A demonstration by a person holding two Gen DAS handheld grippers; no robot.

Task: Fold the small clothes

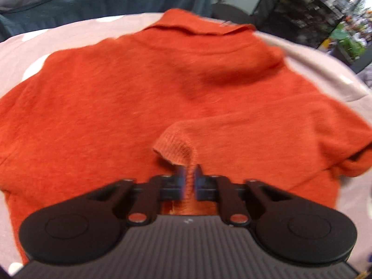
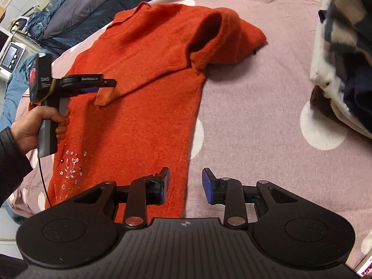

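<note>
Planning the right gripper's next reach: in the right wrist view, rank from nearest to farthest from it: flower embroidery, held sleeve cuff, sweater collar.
1. flower embroidery, lower left, near the hem.
2. sleeve cuff, left, pinched in the left gripper.
3. collar, far end, top.

Left claw (image 1: 190, 174) pinching orange sweater's (image 1: 139, 88) ribbed cuff (image 1: 174, 146).

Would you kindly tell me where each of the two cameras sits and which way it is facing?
Left wrist: on the left gripper, looking down its fingers, shut on a sleeve cuff of the orange sweater.
Right wrist: on the right gripper, open above the sweater's edge and the dotted bedcover; the person's left hand shows.
Shared: sweater, cuff, left gripper, bedcover.
</note>
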